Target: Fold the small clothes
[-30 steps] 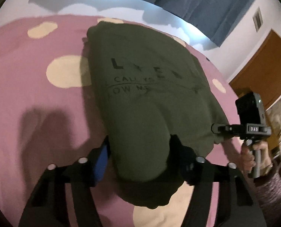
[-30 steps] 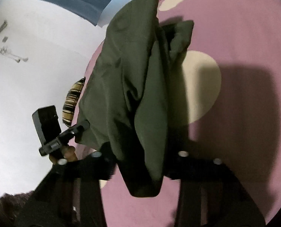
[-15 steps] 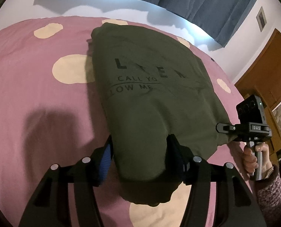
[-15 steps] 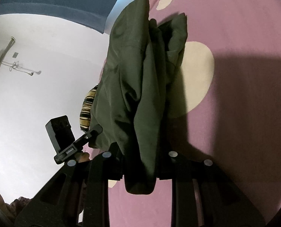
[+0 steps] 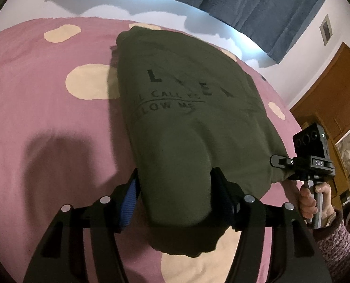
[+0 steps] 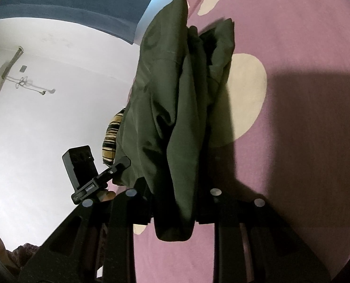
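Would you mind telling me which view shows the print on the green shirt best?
The left wrist view: the shirt faces it, with dark lettering partly legible. The right wrist view shows the shirt edge-on and bunched, no lettering.

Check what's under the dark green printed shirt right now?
The dark green printed shirt, gripped at two corners by both fingers, hangs over the pink bedspread with cream spots. One cream spot is partly covered; whatever lies beneath the shirt's middle is hidden.

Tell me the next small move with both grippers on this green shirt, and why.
Probably carry both corners forward and lower them: the left gripper and right gripper each pinch the shirt, lifted off the pink bedspread.
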Motion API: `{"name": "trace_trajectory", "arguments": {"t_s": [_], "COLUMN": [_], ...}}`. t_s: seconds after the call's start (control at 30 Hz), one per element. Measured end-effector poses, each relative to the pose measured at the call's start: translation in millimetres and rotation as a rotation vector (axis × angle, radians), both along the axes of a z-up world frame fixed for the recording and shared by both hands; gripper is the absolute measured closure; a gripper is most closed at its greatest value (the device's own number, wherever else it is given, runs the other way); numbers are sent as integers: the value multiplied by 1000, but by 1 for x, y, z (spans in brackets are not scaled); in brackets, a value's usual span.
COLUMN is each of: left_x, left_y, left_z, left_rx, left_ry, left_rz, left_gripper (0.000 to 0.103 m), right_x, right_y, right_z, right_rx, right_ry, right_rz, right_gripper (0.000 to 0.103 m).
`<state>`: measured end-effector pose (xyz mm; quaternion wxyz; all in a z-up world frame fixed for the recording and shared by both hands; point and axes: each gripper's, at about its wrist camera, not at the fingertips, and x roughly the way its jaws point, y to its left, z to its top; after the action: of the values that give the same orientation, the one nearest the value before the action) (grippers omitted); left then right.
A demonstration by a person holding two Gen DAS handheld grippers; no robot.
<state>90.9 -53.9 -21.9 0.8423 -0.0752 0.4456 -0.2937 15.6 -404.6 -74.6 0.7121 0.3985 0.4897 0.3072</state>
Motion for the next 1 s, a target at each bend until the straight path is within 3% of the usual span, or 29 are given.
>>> {"name": "trace_trajectory", "arguments": {"t_s": [0.07, 0.2, 0.23, 0.37, 0.63, 0.67, 0.7, 0.73, 0.83, 1.0], "left_x": [-1, 2, 5, 41, 135, 140, 146, 148, 148, 150], "left_y": [6, 28, 31, 25, 4, 3, 0, -1, -6, -6], "left_z": [5, 24, 28, 37, 21, 17, 9, 5, -3, -13], "left_rx": [-27, -160, -162, -106, -63, -46, -23, -17, 19, 7], "left_ry": [3, 11, 0, -27, 57, 72, 91, 97, 76, 78], "left_rz": [-13, -37, -35, -12, 62, 71, 73, 70, 59, 67], "left_gripper": [36, 25, 24, 24, 24, 24, 22, 22, 22, 21], "right_x": [-3, -5, -3, 30, 134, 145, 152, 158, 171, 178], "right_y": [-9, -19, -24, -44, -29, -24, -20, -17, -8, -9], "right_z": [2, 20, 25, 32, 19, 16, 12, 8, -13, -23], "right_rx": [14, -20, -38, -66, -26, -32, -49, -70, -101, -87], "right_ry": [1, -34, -51, -45, -2, 1, 9, 20, 84, 91], "right_rz": [-7, -24, -39, -122, -172, -166, -156, -143, -119, -121], "right_gripper": [69, 37, 33, 31, 28, 29, 42, 62, 87, 91]}}
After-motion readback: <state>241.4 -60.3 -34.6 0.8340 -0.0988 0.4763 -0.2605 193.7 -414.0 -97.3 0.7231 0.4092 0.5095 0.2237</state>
